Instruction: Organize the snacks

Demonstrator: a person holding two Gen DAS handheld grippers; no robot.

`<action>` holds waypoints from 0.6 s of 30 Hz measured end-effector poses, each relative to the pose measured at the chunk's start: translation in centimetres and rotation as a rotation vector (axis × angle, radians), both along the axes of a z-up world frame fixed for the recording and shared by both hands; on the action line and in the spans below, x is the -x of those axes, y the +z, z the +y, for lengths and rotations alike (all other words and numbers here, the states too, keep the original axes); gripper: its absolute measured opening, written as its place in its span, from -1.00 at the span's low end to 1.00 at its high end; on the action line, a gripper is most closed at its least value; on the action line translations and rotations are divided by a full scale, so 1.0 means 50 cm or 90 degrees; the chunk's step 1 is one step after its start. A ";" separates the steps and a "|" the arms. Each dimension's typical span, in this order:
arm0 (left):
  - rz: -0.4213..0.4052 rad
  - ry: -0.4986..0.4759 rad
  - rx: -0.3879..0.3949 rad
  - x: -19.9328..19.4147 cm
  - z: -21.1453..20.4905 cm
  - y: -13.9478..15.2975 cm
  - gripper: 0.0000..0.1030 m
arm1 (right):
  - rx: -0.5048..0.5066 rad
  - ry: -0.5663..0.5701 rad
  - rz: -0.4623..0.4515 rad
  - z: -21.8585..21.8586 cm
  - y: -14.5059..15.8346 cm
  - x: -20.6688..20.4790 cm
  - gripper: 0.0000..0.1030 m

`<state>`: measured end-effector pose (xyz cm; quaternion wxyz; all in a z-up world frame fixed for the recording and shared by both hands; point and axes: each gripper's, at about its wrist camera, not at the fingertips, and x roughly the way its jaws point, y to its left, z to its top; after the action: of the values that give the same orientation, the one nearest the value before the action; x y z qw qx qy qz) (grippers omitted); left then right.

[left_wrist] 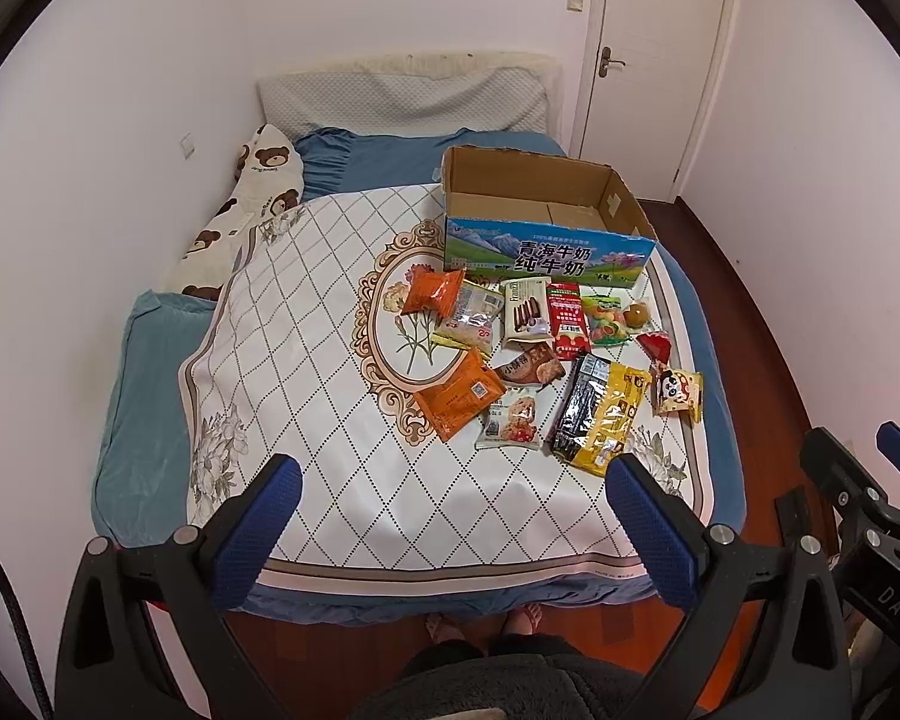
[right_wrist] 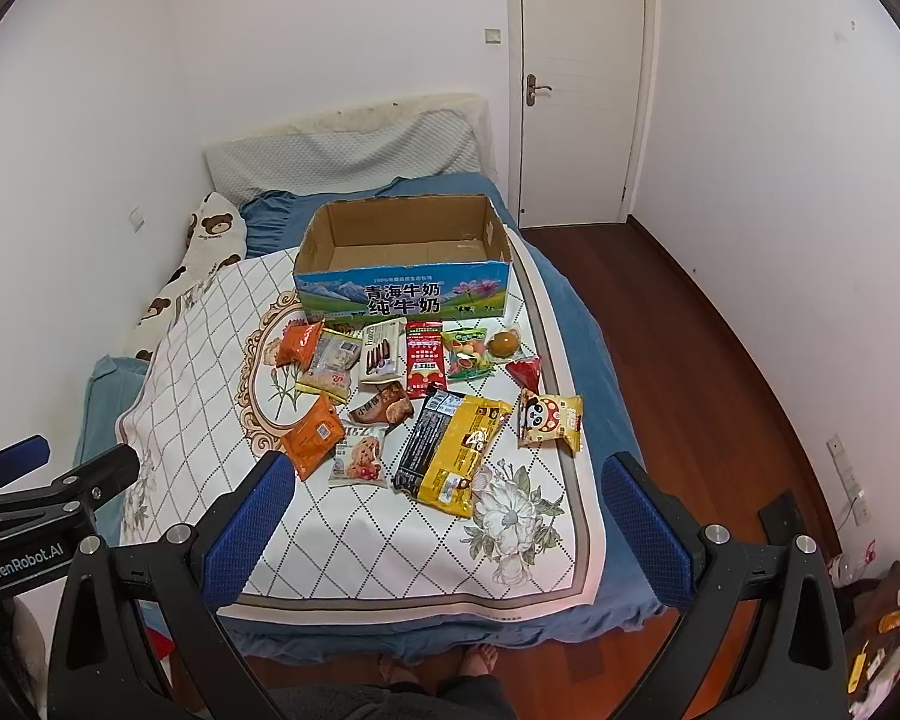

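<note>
Hovering over near edge of bed, both tools empty: left gripper (left_wrist: 450, 516) spread wide, holding nothing; right gripper (right_wrist: 444, 516) likewise splayed, nothing btwn its fingers. Nothing packed yet, judging by bare floor of milk carton box (right_wrist: 402, 252) sitting at far right of the quilt (right_wrist: 342, 540).

Snacks lying loose in a cluster just near side of box: yellow-black noodle pack (right_wrist: 450, 450) nearest, panda biscuit pack (right_wrist: 549, 420) to its right, orange packet (right_wrist: 312, 432) & cookie pack (right_wrist: 360, 453) to its left, red sachet (right_wrist: 425, 357) and small orange bag (right_wrist: 299, 342) farther back by box wall.

Risks, as judgement only:
- Packs overlapping/touching, so pinching one probably dragging a neighbour along.
- Foil wrappers looking slick & puffy; squeezing flat likely slipping or crushing contents.
- Soft bedding giving way under a downward push, maybe catching quilt fabric w/ the pack.
- Panda pack & red triangle candy (right_wrist: 525, 369) lying close to right edge of quilt; nudging could be sending them toward the floor.
- Light cardboard box prob. sliding if bumped on drop-in.
</note>
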<state>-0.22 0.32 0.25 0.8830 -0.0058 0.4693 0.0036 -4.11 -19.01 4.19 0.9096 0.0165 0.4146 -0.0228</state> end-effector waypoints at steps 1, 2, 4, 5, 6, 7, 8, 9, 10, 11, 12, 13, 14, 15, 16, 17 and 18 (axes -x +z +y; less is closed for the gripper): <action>0.000 0.000 0.000 0.000 0.000 0.000 1.00 | 0.001 0.001 0.000 0.000 0.001 0.000 1.00; 0.001 0.000 0.001 0.000 -0.001 0.000 1.00 | 0.002 0.001 0.000 0.000 0.001 0.001 1.00; 0.002 -0.002 0.001 -0.003 0.003 -0.004 1.00 | -0.002 0.000 0.000 -0.002 0.000 0.001 1.00; 0.003 -0.003 0.000 -0.003 0.003 -0.004 1.00 | -0.002 -0.002 0.000 0.002 -0.003 -0.004 1.00; 0.003 -0.004 0.000 -0.003 0.002 -0.004 1.00 | -0.001 -0.003 0.000 0.004 -0.003 -0.005 1.00; 0.003 -0.005 -0.001 -0.003 0.001 -0.004 1.00 | -0.001 -0.004 -0.001 0.005 -0.003 -0.005 1.00; 0.002 -0.005 -0.001 -0.003 0.000 -0.003 1.00 | -0.001 -0.005 -0.003 0.006 -0.003 -0.006 1.00; 0.003 -0.004 -0.002 -0.005 -0.001 -0.005 1.00 | 0.000 -0.005 -0.003 0.008 -0.003 -0.007 1.00; 0.003 -0.004 -0.001 -0.006 -0.001 -0.004 1.00 | 0.000 -0.006 -0.003 0.009 -0.004 -0.008 1.00; 0.003 -0.005 -0.001 -0.008 -0.001 -0.005 1.00 | -0.001 -0.007 -0.004 0.009 -0.003 -0.009 1.00; 0.002 -0.005 -0.001 -0.010 0.001 -0.005 1.00 | 0.000 -0.008 -0.002 0.010 -0.005 -0.011 1.00; 0.002 -0.006 0.000 -0.011 0.002 -0.006 1.00 | 0.000 -0.008 0.000 0.010 -0.007 -0.014 1.00; 0.003 -0.006 0.000 -0.012 0.001 -0.006 1.00 | -0.001 -0.008 0.001 0.010 -0.008 -0.014 1.00; 0.003 -0.006 -0.001 -0.013 0.002 -0.005 1.00 | 0.000 -0.008 0.002 0.012 -0.010 -0.016 1.00; 0.003 -0.006 0.000 -0.013 0.002 -0.005 1.00 | 0.001 -0.007 0.002 0.011 -0.010 -0.016 1.00; 0.003 -0.005 0.001 -0.014 0.002 -0.005 1.00 | 0.002 -0.007 0.003 0.012 -0.010 -0.018 1.00; 0.002 -0.006 0.001 -0.012 0.002 -0.005 1.00 | 0.002 -0.006 0.003 0.012 -0.010 -0.019 1.00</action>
<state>0.39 0.41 -0.02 0.8822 -0.0043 0.4709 -0.0009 -3.15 -18.40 3.69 0.9085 0.0172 0.4165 -0.0280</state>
